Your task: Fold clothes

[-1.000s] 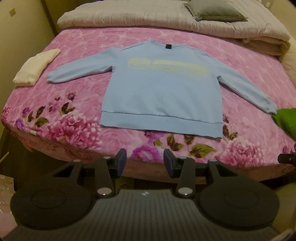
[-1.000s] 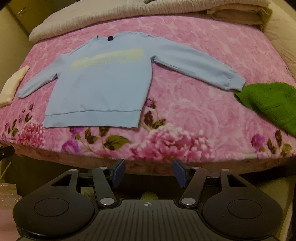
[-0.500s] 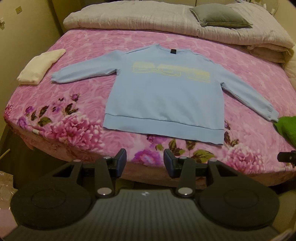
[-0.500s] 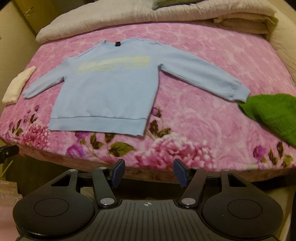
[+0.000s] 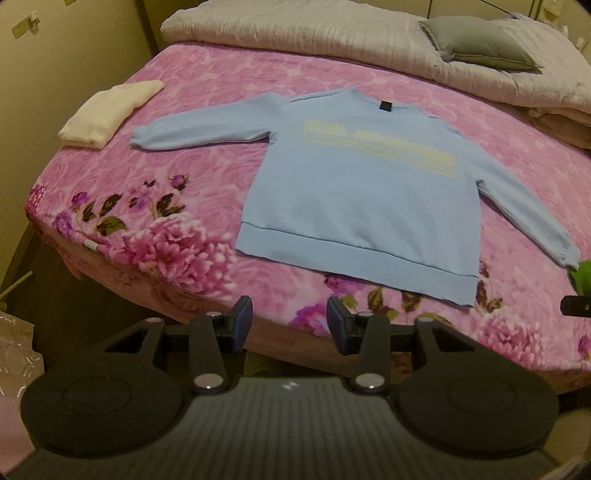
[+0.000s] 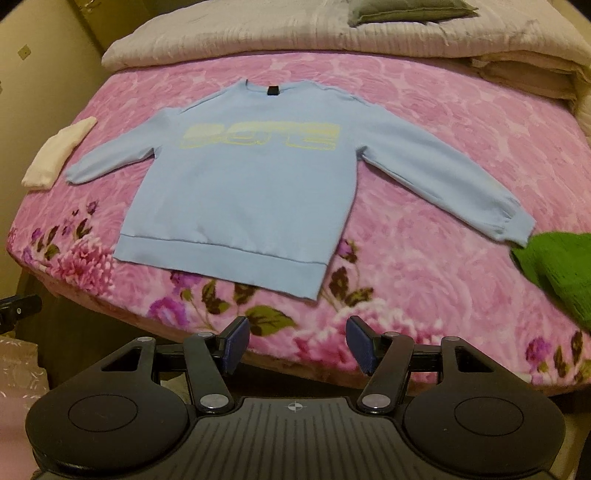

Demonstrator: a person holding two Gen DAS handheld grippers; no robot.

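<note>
A light blue sweatshirt (image 5: 354,199) (image 6: 251,192) with pale yellow chest lettering lies flat and face up on the pink floral bed cover (image 5: 192,184) (image 6: 424,266), both sleeves spread out to the sides, hem toward me. My left gripper (image 5: 290,325) hovers open over the near bed edge, short of the hem's left corner, empty. My right gripper (image 6: 297,345) is also open and empty, just short of the hem's right corner. The right gripper's tip (image 5: 576,305) shows at the left wrist view's right edge, the left gripper's tip (image 6: 18,306) at the other view's left edge.
A folded cream garment (image 5: 107,112) (image 6: 55,153) lies at the bed's left edge. A green knitted garment (image 6: 557,266) (image 5: 583,278) lies at the right, by the sleeve cuff. A grey quilt (image 5: 332,33) and grey pillow (image 5: 476,48) are at the head. A wall (image 5: 55,92) flanks the left.
Both grippers have moved forward toward the bed, so the sweatshirt looks larger and closer; the left view has also swung left. Jaws stay open. The sweatshirt has not moved.
</note>
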